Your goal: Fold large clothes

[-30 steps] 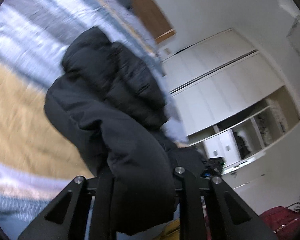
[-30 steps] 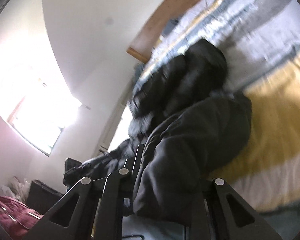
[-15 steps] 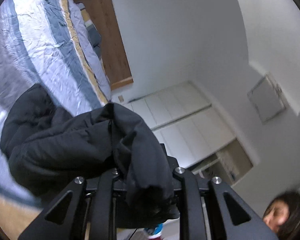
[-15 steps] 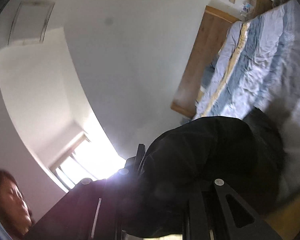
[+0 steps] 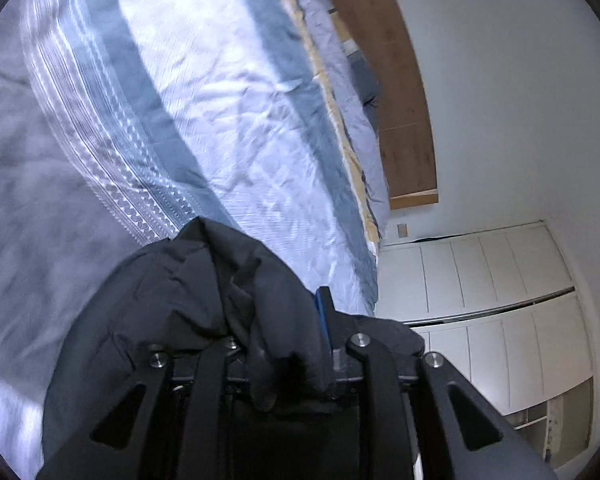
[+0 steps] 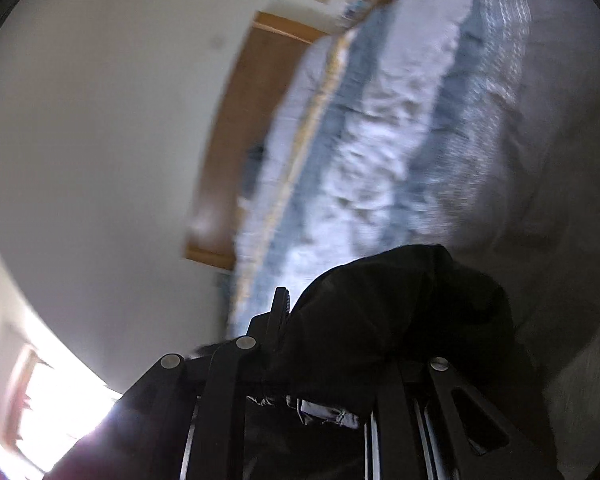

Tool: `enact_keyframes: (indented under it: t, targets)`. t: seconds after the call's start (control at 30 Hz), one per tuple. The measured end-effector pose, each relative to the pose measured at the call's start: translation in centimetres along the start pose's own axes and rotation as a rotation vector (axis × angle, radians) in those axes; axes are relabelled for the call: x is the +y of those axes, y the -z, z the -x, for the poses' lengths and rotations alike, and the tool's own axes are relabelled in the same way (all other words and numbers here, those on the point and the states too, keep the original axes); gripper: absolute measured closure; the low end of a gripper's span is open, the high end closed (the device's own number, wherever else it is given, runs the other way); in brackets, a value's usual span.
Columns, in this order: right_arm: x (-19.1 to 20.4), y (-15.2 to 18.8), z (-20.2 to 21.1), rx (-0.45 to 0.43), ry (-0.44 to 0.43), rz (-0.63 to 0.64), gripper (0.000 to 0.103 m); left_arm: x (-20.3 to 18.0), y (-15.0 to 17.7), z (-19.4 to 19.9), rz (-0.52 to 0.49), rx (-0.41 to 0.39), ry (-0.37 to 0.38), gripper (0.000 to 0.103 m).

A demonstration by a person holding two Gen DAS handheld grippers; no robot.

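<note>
Both claws have swung the black jacket [image 5: 188, 304] up across the striped bed [image 5: 228, 120]; left gripper [image 5: 276, 364] and right gripper [image 6: 332, 364] each clench bunched fabric (draped over their fingers). Folding looks barely begun.

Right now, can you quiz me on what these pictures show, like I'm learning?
1. True or false: the left hand-held gripper is shut on the black jacket.
2. What lies under the jacket: A) a rug, B) a striped bedspread, C) a table?
3. What does the right hand-held gripper hold?

Key: 1 true; 2 B; 3 the same black jacket.
</note>
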State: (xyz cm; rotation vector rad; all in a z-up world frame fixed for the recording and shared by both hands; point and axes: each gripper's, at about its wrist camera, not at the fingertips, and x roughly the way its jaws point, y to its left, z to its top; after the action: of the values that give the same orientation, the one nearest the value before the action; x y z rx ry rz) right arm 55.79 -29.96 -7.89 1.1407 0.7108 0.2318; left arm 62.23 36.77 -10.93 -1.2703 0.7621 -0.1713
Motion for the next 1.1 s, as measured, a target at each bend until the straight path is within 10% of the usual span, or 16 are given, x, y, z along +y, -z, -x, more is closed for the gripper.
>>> enact_keyframes:
  t: [0.43, 0.67, 0.77, 1.1]
  targets:
    - [-2.5, -0.1, -5.6, 0.086, 0.18, 0.038, 0.086, 2.7, 0.3, -3.6, 0.016, 0.084, -0.003, 0.08]
    - [0.6, -1.5, -4.1, 0.079, 0.144, 0.088, 0.015, -0.1, -1.5, 2.2, 0.098, 0.013, 0.176, 0.047]
    - [1.8, -2.3, -2.5, 0.029, 0.143, 0.084, 0.007, -1.0, -2.5, 4.8, 0.128, -0.035, 0.188, 0.047]
    - [9.8, 1.1, 3.1, 0.044, 0.159, 0.357, 0.008, -8.0, 3.5, 9.0, -0.24, 0.001, -0.158, 0.047]
